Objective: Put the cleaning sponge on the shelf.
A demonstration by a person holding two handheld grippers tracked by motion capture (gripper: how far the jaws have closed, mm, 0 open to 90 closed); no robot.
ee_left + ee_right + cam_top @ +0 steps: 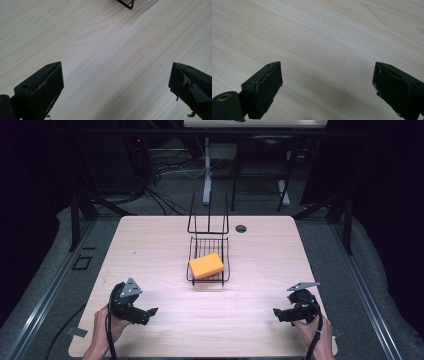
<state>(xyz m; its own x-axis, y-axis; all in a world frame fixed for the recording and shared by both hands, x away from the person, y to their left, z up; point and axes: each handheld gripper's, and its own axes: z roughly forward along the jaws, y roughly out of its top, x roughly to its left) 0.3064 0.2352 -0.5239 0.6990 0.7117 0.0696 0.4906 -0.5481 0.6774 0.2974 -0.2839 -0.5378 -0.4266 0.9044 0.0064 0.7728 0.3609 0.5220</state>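
An orange sponge (206, 265) lies in a black wire basket (192, 251) at the middle of the wooden table (150, 250). My left gripper (150, 312) rests near the front left of the table, held by a hand, its jaws wide apart over bare wood (116, 72). My right gripper (278, 314) sits near the front right, also held by a hand, jaws wide apart with nothing between them (327, 75). Both point inward toward the table's middle. A corner of the basket (126, 3) shows at the top of the left gripper view.
A tall wire frame (208, 215) rises from the basket's far end. A small dark round hole (241, 228) sits in the tabletop behind it. Beyond the table stand desk legs (207, 175) and cables on the floor.
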